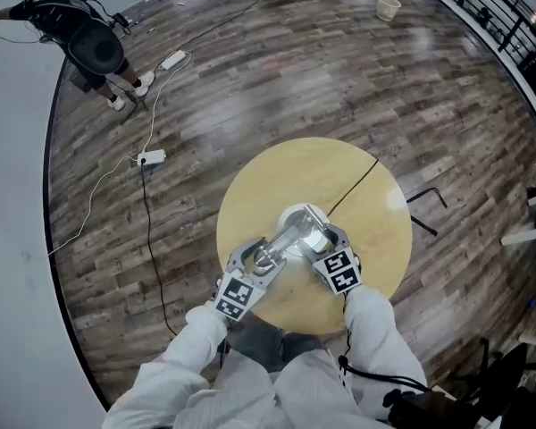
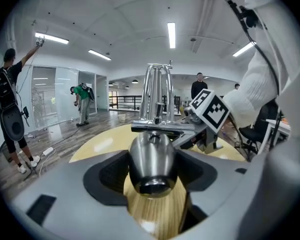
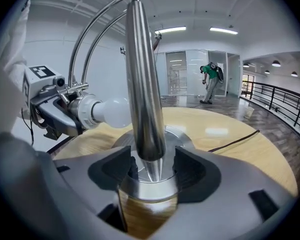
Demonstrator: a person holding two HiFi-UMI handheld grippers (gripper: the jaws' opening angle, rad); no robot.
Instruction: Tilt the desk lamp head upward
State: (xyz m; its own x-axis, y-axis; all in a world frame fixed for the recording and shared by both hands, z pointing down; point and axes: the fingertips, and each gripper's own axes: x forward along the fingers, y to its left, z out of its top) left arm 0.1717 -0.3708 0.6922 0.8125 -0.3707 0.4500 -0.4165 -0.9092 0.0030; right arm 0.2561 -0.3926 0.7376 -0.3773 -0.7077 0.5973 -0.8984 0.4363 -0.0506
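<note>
A chrome desk lamp stands on the round wooden table [image 1: 277, 172]. Its head [image 1: 281, 241] reaches toward me from the round base [image 1: 308, 217]. My left gripper [image 1: 261, 256] is closed around the rear of the lamp head [image 2: 152, 164], and both pads look pressed against its sides. The white bulb [image 3: 112, 111] pokes out beyond that gripper [image 3: 47, 99]. My right gripper [image 1: 329, 241] is open. The lamp stem [image 3: 142, 84] rises from the base [image 3: 150, 186] between its jaws, with a gap on the right side. The lamp's black cord [image 1: 353, 186] runs off the far table edge.
A power strip [image 1: 152, 157] and loose cables lie on the wood floor to the left. A person [image 1: 89, 43] stands at the far left. A pale bucket [image 1: 389, 7] sits far back, near a black railing [image 1: 509, 25]. Dark metal pieces [image 1: 429, 199] lie right of the table.
</note>
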